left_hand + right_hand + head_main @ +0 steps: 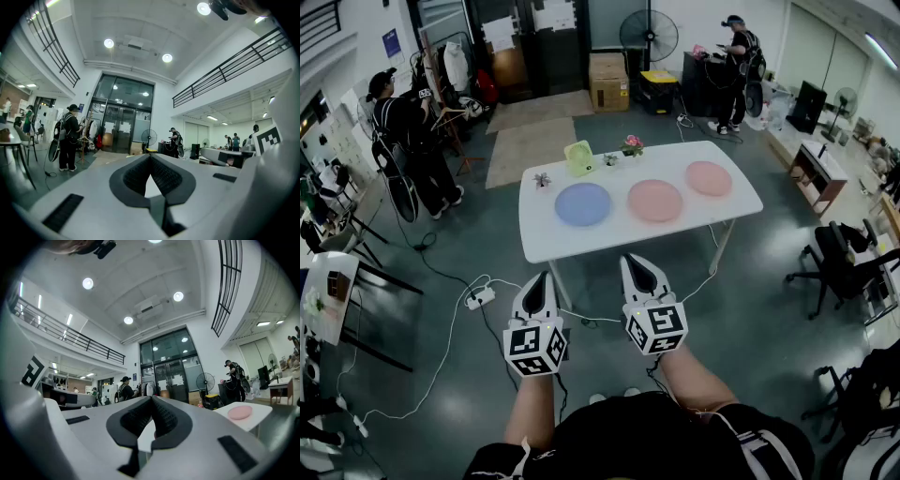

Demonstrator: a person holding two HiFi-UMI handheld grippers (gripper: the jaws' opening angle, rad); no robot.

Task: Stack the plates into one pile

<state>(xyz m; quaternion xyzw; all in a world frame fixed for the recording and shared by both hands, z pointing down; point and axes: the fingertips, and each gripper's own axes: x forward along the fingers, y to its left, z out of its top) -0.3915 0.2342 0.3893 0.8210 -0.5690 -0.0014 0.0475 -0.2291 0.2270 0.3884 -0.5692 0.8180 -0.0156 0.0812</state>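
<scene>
Holding both claws out ahead of the body, side by side and roughly level: left gripper [542, 281] and right gripper [633, 264], each pinched fully together at the tips with nothing between, reading the same in both gripper views. Standing well short of the white table [581, 246], not yet reaching for anything.

Lying on that table in a row, each apart from the next: blue plate [582, 203], middle pink plate [655, 201], and right pink plate [709, 178], the last also appearing low and to the right in the right gripper view. Sitting behind them: pale green container [578, 157] and small potted flowers [632, 145].

Judging this as the approach, with no stacking begun. Probably going best by:
- closing in on the table edge first
- spreading one claw before meeting a rim
- nipping a pink plate by its near rim and lifting it clear rather than dragging
- setting it flat and centred on its neighbour
- keeping the other claw free for steadying the receiving plate
- watching for a thin rim slipping from the pads

Finding no brand or label to read: only black-and-white square patterns on the marker cubes [534, 349]. Leaving the blue wall sign [391, 42] unread, being too small.
</scene>
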